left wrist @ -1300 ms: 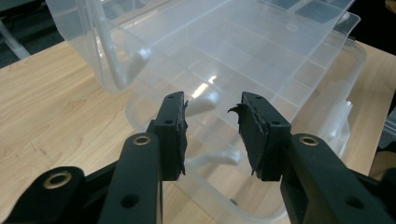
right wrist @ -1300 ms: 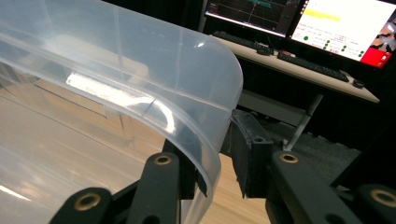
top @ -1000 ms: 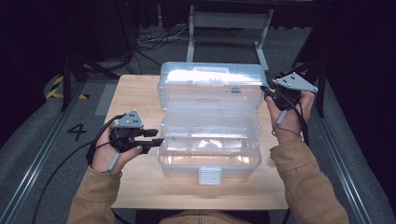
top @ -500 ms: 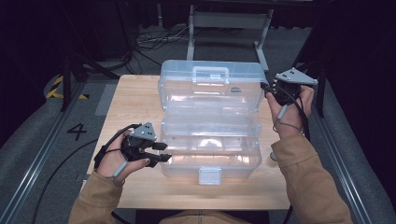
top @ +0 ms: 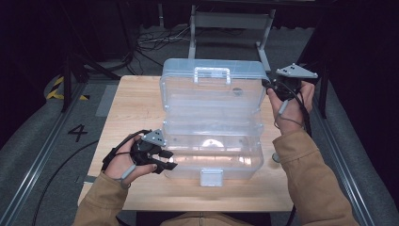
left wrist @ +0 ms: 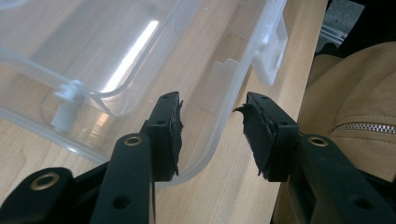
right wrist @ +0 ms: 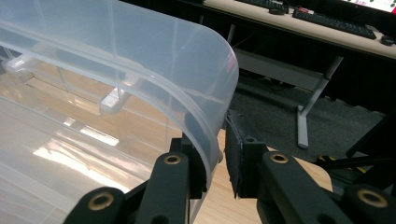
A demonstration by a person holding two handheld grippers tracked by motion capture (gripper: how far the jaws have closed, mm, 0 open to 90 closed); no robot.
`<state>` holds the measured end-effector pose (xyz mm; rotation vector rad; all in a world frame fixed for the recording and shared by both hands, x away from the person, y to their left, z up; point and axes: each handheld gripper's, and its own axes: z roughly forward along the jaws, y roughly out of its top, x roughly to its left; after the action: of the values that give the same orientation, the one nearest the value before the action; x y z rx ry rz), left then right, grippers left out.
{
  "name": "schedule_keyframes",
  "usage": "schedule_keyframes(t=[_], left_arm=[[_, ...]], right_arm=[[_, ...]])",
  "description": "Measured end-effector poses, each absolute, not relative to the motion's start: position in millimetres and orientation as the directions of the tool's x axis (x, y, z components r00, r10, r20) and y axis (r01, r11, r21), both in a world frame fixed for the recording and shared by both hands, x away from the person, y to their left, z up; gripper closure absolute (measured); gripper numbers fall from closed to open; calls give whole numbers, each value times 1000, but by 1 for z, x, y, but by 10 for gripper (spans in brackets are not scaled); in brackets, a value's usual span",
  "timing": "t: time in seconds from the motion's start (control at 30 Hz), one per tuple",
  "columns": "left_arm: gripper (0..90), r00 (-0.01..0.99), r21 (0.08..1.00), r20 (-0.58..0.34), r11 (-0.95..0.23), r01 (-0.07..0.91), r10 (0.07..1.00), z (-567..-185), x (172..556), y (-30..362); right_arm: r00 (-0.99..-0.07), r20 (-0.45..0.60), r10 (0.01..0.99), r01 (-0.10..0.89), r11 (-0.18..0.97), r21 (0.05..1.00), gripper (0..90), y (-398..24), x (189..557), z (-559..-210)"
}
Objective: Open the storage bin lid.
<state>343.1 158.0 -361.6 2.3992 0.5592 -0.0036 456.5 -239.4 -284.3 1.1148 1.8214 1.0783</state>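
A clear plastic box (top: 211, 150) stands on the wooden table (top: 136, 103) with its lid (top: 211, 94) raised upright at the back, the white handle (top: 212, 73) on top. My right gripper (top: 267, 87) is at the lid's right corner. In the right gripper view its jaws (right wrist: 210, 133) have just been closing and are shut on the curved lid rim (right wrist: 205, 79). My left gripper (top: 168, 162) is at the base's front left corner. Its jaws (left wrist: 212, 100) have just been opening and straddle the corner wall (left wrist: 219, 130) without pressing it.
A white latch (top: 211, 177) hangs at the front of the base. A small grey object (top: 275, 157) lies near the table's right edge. Cables and a metal frame (top: 230, 23) are behind the table, and floor rails (top: 42, 155) run along both sides.
My left hand has moved toward me and down, from beside the box's left side to its front left corner. The right hand and the lid have stayed put.
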Motion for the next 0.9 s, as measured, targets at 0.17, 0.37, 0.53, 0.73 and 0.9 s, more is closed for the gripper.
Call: schedule_keyframes(t=[0.17,0.37,0.53,0.73,0.9], left_arm=[[568,904,599,-179,-686,413,387,-370,347,155],[568,904,589,-197,-691,418,379,-378,350,152],[570,901,583,-208,-691,426,380,-381,351,152],[563,898,583,-213,-687,433,385,-382,352,152],[562,894,591,-217,-676,440,393,-382,352,154]], right_arm=[[-358,-142,923,319,264,910,791,-240,461,-284],[-337,-119,934,320,232,918,803,-239,466,-286],[-337,-101,936,329,217,919,806,-240,472,-287],[-352,-86,932,352,217,910,805,-242,482,-286],[-356,-72,932,373,213,903,807,-242,492,-286]])
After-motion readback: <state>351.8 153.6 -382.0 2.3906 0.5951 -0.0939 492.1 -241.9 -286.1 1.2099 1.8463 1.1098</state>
